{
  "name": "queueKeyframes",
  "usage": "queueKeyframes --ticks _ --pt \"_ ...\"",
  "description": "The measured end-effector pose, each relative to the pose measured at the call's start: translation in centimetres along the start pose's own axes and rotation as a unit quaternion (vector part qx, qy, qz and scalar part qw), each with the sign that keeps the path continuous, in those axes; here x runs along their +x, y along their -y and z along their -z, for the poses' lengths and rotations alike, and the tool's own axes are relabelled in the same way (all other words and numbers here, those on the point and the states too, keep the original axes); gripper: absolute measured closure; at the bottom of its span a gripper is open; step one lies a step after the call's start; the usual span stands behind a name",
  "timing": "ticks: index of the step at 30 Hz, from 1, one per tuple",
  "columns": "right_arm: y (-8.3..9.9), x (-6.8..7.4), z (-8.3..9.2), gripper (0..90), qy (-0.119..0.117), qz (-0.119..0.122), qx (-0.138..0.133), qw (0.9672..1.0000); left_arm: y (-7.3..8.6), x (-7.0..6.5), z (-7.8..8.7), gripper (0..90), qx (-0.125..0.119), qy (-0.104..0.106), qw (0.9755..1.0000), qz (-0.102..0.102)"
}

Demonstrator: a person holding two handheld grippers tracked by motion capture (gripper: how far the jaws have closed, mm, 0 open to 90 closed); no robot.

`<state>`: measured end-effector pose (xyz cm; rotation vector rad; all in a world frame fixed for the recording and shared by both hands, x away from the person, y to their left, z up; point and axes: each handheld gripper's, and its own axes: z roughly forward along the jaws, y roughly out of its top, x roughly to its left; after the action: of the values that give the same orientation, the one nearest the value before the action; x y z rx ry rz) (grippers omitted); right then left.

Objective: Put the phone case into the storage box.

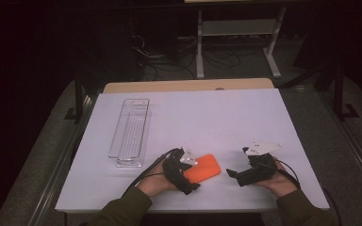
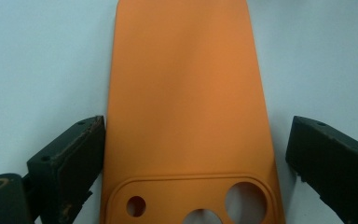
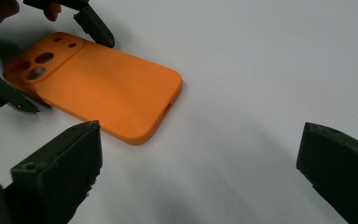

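The orange, flat, rounded-corner silicone phone case lies back-up on the near middle of the white table board, between my two hands. My left gripper straddles its camera-cutout end: one jaw touches the case's long edge, while a gap of table shows between the other jaw and the opposite edge, so nothing is clamped yet. My right gripper hangs released just right of the case, jaws wide apart with bare table between them. I judge the case light, thin and flexible; it will likely bow or buckle if squeezed hard across its width. The matte skin should give the pads good friction. The best hold is across the two long side walls near the camera end, where the raised frame around the cutouts stiffens it. No brand, label or writing can be read on the case. A clear, narrow plastic tray stands well apart at far left.
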<state>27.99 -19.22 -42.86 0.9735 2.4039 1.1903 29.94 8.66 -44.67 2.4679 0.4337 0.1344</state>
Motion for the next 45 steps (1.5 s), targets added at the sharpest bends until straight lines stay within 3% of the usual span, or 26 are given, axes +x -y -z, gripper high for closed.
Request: queueKeyframes --ticks 12,28,45 --pt "0.01 0.03 -0.01 0.0 -0.001 -0.001 0.001 1.0 0.08 0.3 0.31 14.2 -0.003 -0.001 1.0 0.002" --pt "0.04 0.02 -0.07 0.0 -0.002 -0.003 0.003 1.0 0.32 0.21 0.34 15.6 -0.011 -0.002 0.9999 0.003" --pt "0.01 -0.04 0.0 0.0 -0.001 -0.003 0.001 1.0 -0.13 0.08 0.42 16.4 0.0 -0.006 0.9999 -0.009"
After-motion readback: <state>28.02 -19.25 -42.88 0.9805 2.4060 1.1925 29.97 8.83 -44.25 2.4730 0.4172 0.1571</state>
